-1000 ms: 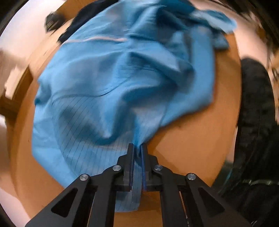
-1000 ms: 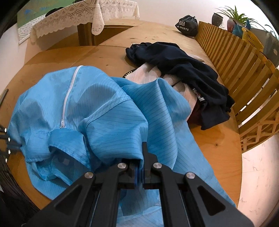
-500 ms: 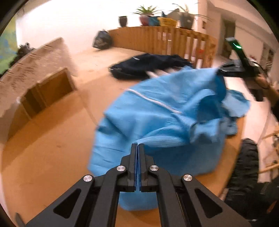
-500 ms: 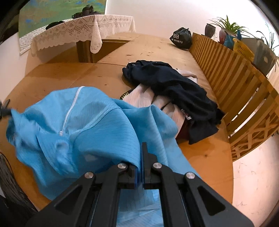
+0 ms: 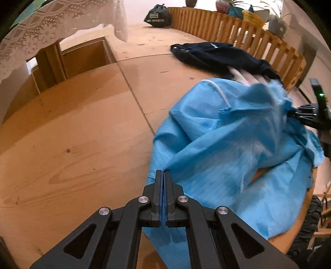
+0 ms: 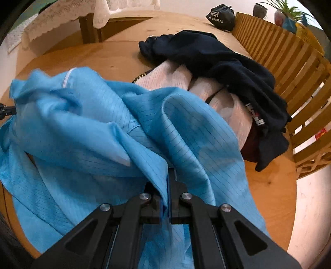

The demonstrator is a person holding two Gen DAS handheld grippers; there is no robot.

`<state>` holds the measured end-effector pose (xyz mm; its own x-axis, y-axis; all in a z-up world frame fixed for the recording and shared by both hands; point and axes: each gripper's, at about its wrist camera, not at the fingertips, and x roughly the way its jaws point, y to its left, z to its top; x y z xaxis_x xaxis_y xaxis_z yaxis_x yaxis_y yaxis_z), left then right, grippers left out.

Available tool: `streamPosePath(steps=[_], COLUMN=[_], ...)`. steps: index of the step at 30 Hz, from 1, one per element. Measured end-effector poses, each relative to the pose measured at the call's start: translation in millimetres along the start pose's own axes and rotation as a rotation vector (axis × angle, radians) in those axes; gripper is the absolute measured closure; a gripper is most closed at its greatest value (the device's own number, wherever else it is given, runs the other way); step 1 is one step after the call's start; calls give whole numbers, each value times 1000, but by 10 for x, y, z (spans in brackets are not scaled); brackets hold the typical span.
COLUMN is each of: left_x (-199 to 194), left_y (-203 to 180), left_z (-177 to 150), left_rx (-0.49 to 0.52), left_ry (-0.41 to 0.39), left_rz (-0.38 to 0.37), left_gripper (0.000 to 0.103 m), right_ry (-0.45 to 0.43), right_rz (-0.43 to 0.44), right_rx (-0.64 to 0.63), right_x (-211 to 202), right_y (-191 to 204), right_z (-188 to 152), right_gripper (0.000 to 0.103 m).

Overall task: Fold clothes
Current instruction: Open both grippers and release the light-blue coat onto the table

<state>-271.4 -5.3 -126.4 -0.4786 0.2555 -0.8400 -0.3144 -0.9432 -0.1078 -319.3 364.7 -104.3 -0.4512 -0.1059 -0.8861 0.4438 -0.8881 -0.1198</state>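
A light blue pinstriped garment (image 5: 227,149) with a white zipper lies bunched on the wooden table (image 5: 72,144). My left gripper (image 5: 162,173) is shut on its near edge. In the right wrist view the same blue garment (image 6: 93,128) drapes over my right gripper (image 6: 168,186), which is shut on a fold of it. The right gripper's black body (image 5: 310,118) shows at the far right of the left wrist view, touching the cloth's other side. The left gripper's tip peeks in at the left edge of the right wrist view.
A dark navy garment (image 6: 217,68) lies over a white garment (image 6: 186,82) behind the blue one. A wooden slatted fence (image 6: 289,62) runs along the table's right side. A black sports bag (image 6: 221,15) sits at the far end. A lace-covered table (image 5: 51,27) stands far left.
The left gripper has swung up and left with the cloth's edge, so its view went from looking down at the garment to looking across the table. The right gripper dropped lower, still clamped.
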Motion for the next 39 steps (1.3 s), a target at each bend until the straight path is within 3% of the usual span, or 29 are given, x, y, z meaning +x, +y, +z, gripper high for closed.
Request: streamPosePath(steps=[3, 5, 8, 13, 19, 24, 28, 35, 36, 37, 39], left_x=[-140, -217, -294, -136, -98, -52, -15, 63, 76, 86, 92], left_y=[-30, -46, -87, -220, -209, -226, -239, -276, -282, -292, -320], left_z=[-4, 62, 131, 193, 213, 227, 237, 248, 245, 229, 189], left_rx=[40, 67, 120, 217, 253, 270, 284, 305, 305, 302, 306], left_ry=[-10, -25, -44, -12, -11, 6, 19, 44, 49, 60, 75], left_rz=[-11, -17, 14, 66, 98, 51, 13, -40, -44, -61, -100], left_gripper=[95, 74, 56, 55, 54, 48, 46, 46, 48, 56, 69], right_ry=[1, -11, -67, -100, -105, -119, -90, -75, -74, -72, -70], right_rz=[11, 23, 24, 51, 59, 153, 116, 162, 164, 169, 169], right_rx=[-36, -62, -134, -246, -347, -400, -450, -412, -413, -411, -408], right_x=[-63, -150, -320, -438, -385, -336, -171, -4, 8, 20, 32], right_y=[3, -6, 26, 144, 266, 393, 480, 441, 445, 448, 448], right_z=[-18, -35, -61, -33, 17, 130, 185, 134, 117, 98, 61], right_gripper=[93, 66, 44, 43, 43, 43, 43, 43, 43, 44, 56])
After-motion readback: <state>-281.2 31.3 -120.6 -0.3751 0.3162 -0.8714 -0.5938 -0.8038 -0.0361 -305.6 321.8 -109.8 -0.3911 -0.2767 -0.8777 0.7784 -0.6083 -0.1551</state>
